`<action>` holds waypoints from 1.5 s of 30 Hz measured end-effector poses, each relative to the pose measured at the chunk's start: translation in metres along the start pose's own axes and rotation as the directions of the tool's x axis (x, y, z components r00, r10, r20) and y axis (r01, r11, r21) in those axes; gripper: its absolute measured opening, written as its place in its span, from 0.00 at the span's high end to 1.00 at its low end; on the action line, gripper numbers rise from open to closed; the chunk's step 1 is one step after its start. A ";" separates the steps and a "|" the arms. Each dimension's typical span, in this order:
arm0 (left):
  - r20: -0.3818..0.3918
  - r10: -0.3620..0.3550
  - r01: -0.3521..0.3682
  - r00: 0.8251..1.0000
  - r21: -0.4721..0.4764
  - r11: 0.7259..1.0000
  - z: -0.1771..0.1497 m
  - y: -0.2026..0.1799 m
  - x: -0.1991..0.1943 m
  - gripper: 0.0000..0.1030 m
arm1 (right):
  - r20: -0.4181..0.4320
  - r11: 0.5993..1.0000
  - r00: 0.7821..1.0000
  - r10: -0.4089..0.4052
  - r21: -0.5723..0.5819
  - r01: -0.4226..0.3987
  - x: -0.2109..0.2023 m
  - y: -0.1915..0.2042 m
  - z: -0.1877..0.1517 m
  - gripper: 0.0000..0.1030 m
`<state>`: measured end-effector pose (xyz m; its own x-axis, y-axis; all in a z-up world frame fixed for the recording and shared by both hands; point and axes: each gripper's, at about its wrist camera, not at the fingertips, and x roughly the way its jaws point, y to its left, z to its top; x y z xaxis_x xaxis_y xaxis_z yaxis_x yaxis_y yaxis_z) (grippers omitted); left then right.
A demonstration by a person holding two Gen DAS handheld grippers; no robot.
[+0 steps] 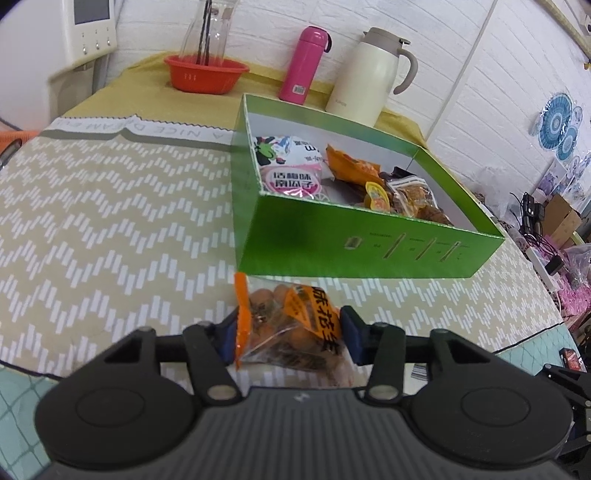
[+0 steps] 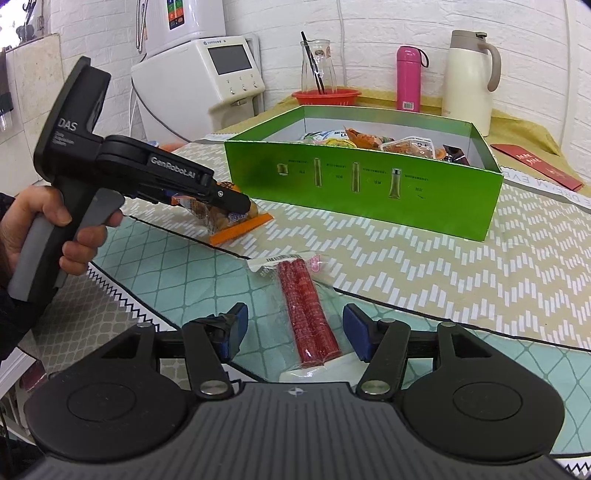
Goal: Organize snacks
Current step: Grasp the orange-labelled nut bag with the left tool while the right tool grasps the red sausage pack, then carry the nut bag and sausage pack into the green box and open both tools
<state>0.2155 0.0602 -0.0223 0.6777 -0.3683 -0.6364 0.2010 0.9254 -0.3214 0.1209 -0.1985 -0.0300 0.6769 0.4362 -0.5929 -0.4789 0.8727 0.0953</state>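
Here, peanut packet [image 1: 291,325] between hand-held gripper [image 1: 290,334] pads

Snack packets [image 1: 354,181] in box [image 1: 369,236], flask [image 1: 303,63] and jug [image 1: 373,74] behind it

A home dining corner: a white countertop water dispenser [image 2: 207,74] at upper left, a cream thermal jug [image 2: 471,79] and a pink flask [image 2: 408,77] against the white brick-pattern wall [image 2: 369,29].
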 end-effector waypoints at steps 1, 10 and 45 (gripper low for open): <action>0.002 0.002 -0.002 1.000 0.008 1.000 -0.001 -0.001 0.000 0.54 | -0.002 1.000 1.000 -0.005 -0.005 0.005 0.001 0.000 0.000 0.07; 0.008 0.029 -0.030 1.000 0.054 0.998 -0.003 -0.008 0.000 0.52 | -0.003 0.991 1.000 -0.030 -0.130 0.029 0.007 0.012 -0.002 0.35; 0.196 -0.069 0.049 0.978 0.107 0.993 0.080 -0.047 -0.041 0.51 | 0.247 0.993 0.964 -0.103 -0.029 0.113 -0.010 -0.041 0.095 0.54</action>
<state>0.2347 0.0390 0.0745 0.7874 -0.4067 -0.4633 0.3082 0.9106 -0.2755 0.1867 -0.2179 0.0483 0.8393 0.3850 -0.3839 -0.4152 0.9097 0.0044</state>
